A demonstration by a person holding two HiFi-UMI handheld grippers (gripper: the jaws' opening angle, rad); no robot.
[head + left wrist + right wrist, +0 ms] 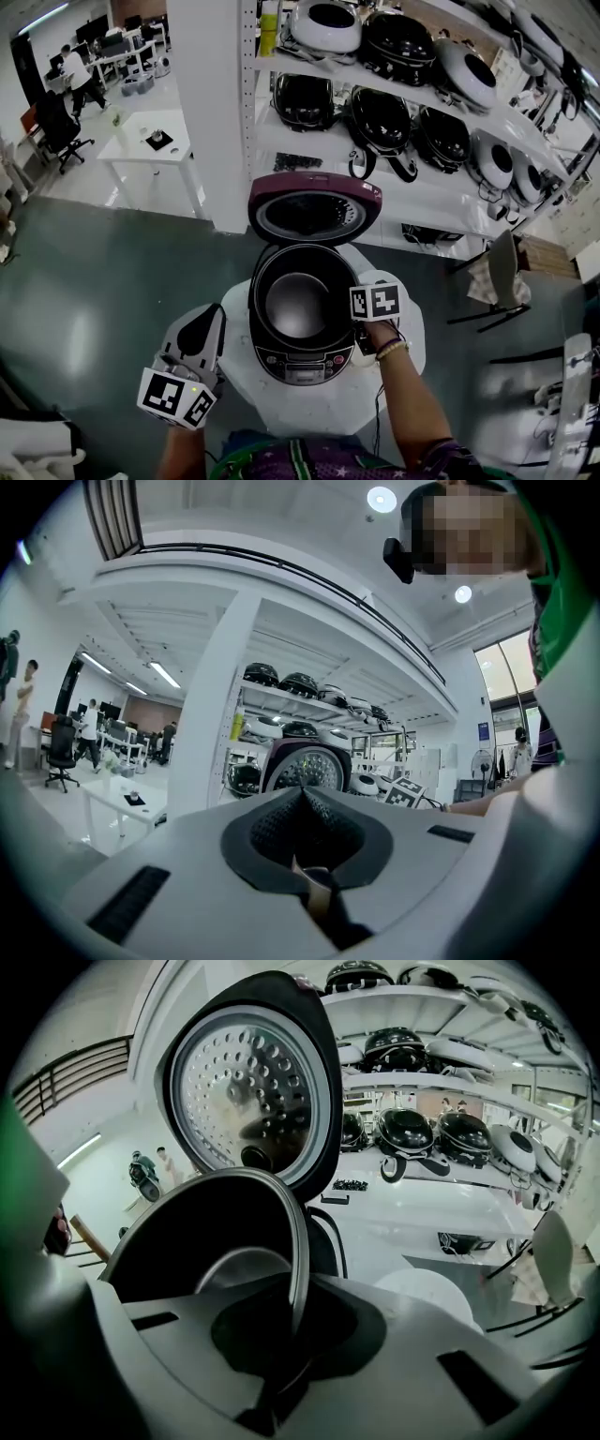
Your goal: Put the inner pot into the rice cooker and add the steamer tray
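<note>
**Right tool**: the jaws are pinched together on the thin rim of the dark round metal inner pot. In the right gripper view the rim runs straight through the bite. In the head view the grip sits on the pot's right edge, middle of the frame.

**Left tool**: the jaws are together with the tips meeting and nothing between them. It hangs at lower left of the head view, by the desk's left edge, clear of the pot.

**Pot location:** it is in the mouth of the round dark rice cooker with the silver control panel, centre of the head view, on the small round white desk. The cooker's maroon lid with its perforated metal liner stands open behind it, upper middle of the frame. In the right gripper view the rim looks tilted against the lid, so you cannot tell whether the pot is fully seated.

**Handling, as judged:**
- The pot is rigid and won't flex, and it is likely of moderate weight.
- The coated wall looks smooth and slippery.
- You hold one side only, so the weight levers on the pinch and the pot wants to tip away from your tool.
- The rim is the only place to take it; use a deep bite with the lip fully between the pads.
- A second hold with the left tool on the opposite rim would level it.
- Lower it straight, because a cocked pot may bind on the cooker wall.

**Steamer tray:** not found in any view.
</note>
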